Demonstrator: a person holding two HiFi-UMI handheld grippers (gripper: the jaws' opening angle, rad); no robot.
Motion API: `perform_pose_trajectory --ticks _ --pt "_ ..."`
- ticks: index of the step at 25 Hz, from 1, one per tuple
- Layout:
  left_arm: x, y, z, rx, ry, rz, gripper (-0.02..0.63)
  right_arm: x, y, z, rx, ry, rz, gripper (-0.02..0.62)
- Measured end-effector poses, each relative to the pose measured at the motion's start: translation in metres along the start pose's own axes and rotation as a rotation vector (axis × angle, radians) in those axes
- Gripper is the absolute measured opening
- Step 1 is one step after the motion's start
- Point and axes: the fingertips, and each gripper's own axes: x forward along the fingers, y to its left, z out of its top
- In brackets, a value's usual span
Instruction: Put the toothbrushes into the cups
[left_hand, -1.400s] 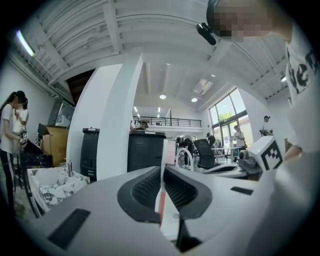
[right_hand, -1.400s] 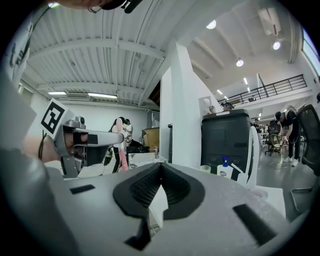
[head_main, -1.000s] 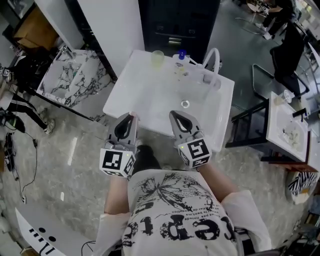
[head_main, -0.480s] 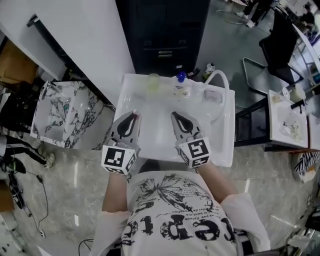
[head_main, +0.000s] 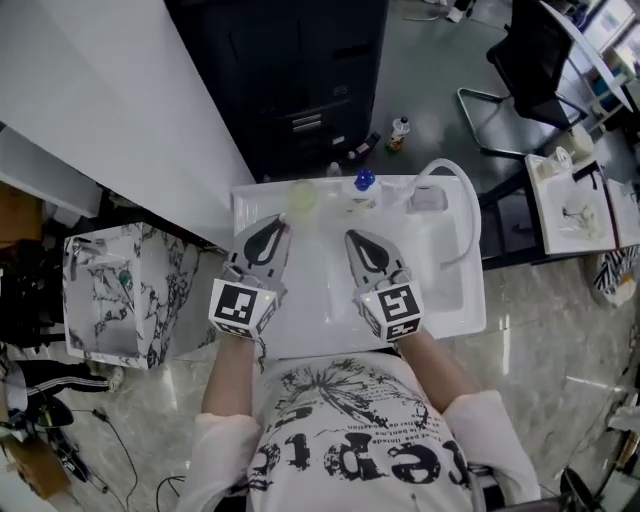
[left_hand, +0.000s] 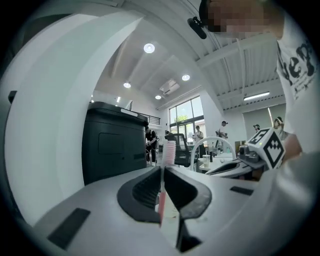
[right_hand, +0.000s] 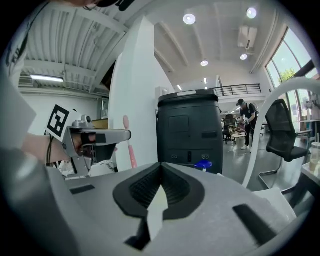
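The pink plastic toothbrush stands upright, clamped in the left gripper's jaws, just short of the pale green translucent cup at the white basin's far edge. It is probably best centred over the cup's mouth, held vertical and lowered before the jaws let go. The right gripper, its jaws together on nothing, should hold clear.

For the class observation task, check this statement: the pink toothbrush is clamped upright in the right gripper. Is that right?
Not quite. The pink toothbrush is clamped upright in the left gripper, not the right one. The left gripper view shows it between the jaws. The right gripper is shut with nothing in it.
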Motion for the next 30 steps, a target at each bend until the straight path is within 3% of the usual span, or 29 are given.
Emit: perform_pose_trajectory --ticks 15,19,30 --pt "0.068 0.045 -0.053 -0.067 -0.065 -0.099 0.026 0.045 0.0 -0.014 0.003 -0.004 -0.019 -0.008" --pt "0.08 0.051 -0.08 -0.135 -0.034 -0.098 0.026 0.046 -0.005 -0.027 0.019 0.022 -0.04 -0.008" --pt "0.099 0.055 -0.134 -0.191 0.077 -0.083 0.026 0.044 -0.019 -0.052 0.057 0.076 -0.076 -0.008"
